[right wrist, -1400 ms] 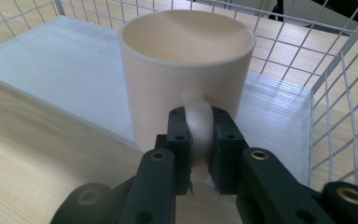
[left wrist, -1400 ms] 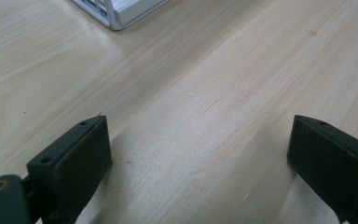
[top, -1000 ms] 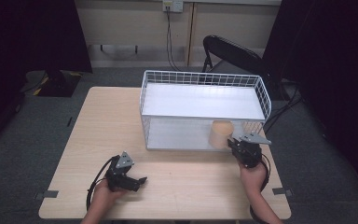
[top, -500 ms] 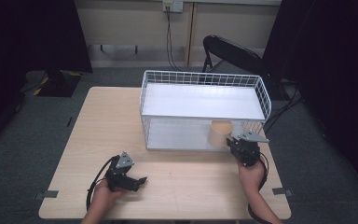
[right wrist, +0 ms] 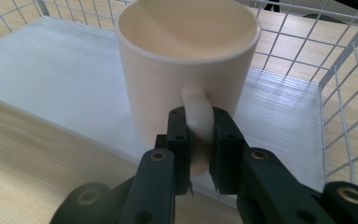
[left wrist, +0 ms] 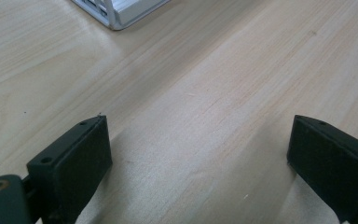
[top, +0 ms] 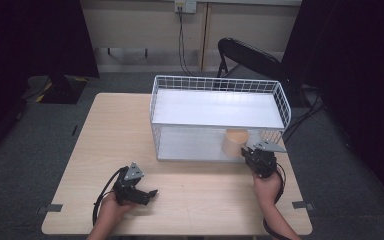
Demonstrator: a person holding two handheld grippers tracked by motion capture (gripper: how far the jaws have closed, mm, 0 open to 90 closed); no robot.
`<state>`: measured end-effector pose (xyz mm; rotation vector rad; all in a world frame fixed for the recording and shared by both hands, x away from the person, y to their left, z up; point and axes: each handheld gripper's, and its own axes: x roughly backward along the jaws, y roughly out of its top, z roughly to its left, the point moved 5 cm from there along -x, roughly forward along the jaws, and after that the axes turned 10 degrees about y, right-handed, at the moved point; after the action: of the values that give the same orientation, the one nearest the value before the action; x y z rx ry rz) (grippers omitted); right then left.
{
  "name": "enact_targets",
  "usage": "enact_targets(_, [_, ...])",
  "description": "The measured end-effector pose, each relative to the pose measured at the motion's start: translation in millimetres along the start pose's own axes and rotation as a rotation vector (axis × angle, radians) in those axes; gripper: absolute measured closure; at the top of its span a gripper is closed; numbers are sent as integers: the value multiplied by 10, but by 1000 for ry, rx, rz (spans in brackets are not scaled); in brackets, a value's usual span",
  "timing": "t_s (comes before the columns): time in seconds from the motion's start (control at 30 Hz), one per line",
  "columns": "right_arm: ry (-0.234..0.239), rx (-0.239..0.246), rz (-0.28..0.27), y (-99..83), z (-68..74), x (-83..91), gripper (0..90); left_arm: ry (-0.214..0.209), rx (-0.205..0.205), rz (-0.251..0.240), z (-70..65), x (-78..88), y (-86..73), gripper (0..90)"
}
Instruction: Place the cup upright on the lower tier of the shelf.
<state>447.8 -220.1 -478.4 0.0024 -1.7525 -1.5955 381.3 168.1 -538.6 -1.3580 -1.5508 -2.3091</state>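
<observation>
At the near right of the wire rack [top: 280,100], we are gripping the mug [right wrist: 186,65] by its handle with the right tool [right wrist: 200,140], placing it on the lower shelf; release remains, left tool [left wrist: 200,163] idling open.

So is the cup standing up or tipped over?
Standing up. The cup sits upright on the basket's white floor, mouth upward, while the right tongs pinch its handle.

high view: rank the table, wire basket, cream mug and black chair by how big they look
1. table
2. wire basket
3. black chair, partly hidden behind the basket and farther off, so its rank is unsure
4. cream mug
</observation>
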Motion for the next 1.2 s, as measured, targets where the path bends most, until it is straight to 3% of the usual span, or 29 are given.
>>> enact_targets(0.93, [-14, -11, -21, 45, 41, -104, 789, 2, 2, -1, 0, 0, -1, 57])
enact_targets(1.2, [-31, -21, -22, 12, -3, -77, 633, 2, 1, -1, 0, 0, -1, 57])
